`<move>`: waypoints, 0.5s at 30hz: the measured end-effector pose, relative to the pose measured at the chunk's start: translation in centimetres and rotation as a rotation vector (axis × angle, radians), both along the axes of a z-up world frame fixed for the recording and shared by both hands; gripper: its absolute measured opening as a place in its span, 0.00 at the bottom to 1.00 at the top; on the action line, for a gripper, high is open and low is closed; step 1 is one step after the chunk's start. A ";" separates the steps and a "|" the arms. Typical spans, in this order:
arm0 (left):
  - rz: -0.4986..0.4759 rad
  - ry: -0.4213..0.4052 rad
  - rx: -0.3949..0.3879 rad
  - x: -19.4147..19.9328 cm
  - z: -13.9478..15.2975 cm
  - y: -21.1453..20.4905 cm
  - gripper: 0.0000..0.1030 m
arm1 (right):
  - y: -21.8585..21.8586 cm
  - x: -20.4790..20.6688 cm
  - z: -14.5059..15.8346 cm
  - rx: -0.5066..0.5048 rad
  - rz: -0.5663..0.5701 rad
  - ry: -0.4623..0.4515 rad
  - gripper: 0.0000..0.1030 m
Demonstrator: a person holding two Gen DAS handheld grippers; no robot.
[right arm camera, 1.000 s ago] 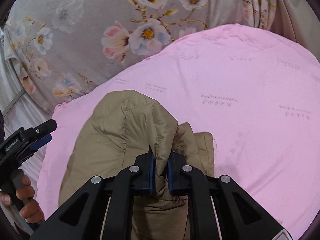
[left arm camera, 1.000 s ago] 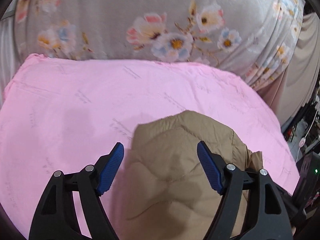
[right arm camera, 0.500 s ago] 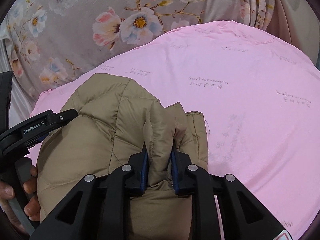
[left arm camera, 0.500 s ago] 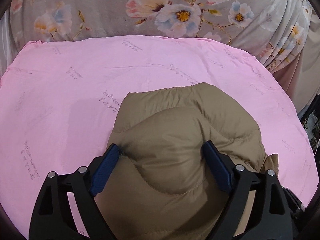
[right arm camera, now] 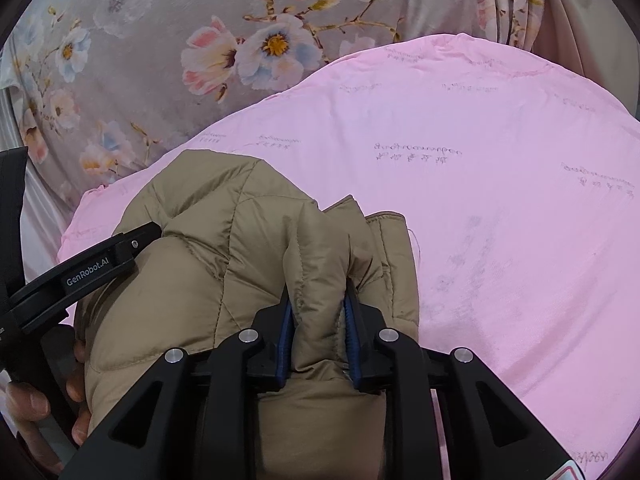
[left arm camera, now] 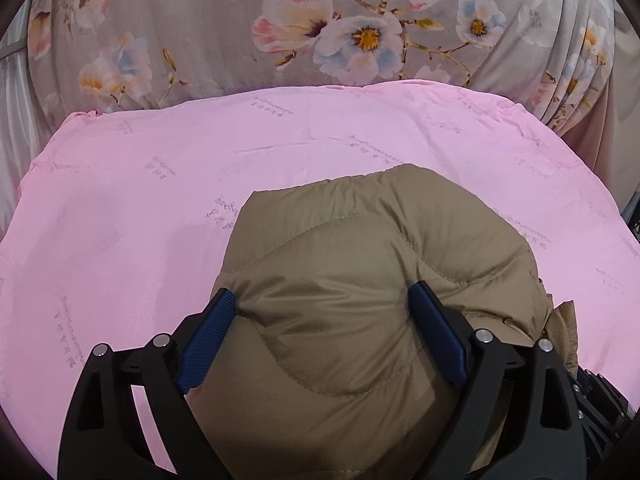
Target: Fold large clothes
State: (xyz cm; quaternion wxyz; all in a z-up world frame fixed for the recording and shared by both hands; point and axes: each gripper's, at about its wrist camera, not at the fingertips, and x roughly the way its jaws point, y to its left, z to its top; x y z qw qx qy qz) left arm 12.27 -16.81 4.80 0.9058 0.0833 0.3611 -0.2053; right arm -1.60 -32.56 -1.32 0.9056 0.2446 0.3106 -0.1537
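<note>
A tan quilted puffer jacket (left arm camera: pixel 372 264) lies bunched on the pink sheet (left arm camera: pixel 160 184). My left gripper (left arm camera: pixel 322 308) is open, its blue pads pressing into either side of a wide puffy bulge of the jacket. My right gripper (right arm camera: pixel 318 304) is shut on a raised fold of the jacket (right arm camera: pixel 256 240), near its collar edge. The left gripper's black body (right arm camera: pixel 96 264) shows at the left of the right wrist view, resting on the jacket, with the person's hand (right arm camera: pixel 36 404) below it.
The pink sheet (right arm camera: pixel 500 208) covers a rounded surface. A grey floral cloth (left arm camera: pixel 320 24) hangs behind it, also in the right wrist view (right arm camera: pixel 160 40). Beige curtains (left arm camera: pixel 600 148) hang at the right; dark equipment sits at the lower right edge.
My left gripper has come down from above the jacket onto it, its pads now sunk into the puffy bulge. My right gripper stays shut on the fold, which has bunched closer.
</note>
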 end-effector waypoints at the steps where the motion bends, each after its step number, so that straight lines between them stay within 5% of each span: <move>1: 0.001 -0.004 0.004 0.0 -0.1 -0.1 0.85 | 0.0 0.0 0.0 0.000 0.000 0.000 0.18; 9: 0.000 -0.003 -0.012 0.0 0.0 0.0 0.85 | -0.8 -0.3 0.2 0.032 0.007 -0.006 0.22; 13: 0.001 0.046 -0.042 -0.2 1.5 1.7 0.84 | -1.5 -2.3 2.5 0.058 -0.054 -0.014 0.40; 15: 0.005 0.038 -0.044 -1.2 3.3 3.1 0.74 | -1.7 -3.7 4.5 0.045 -0.080 -0.049 0.38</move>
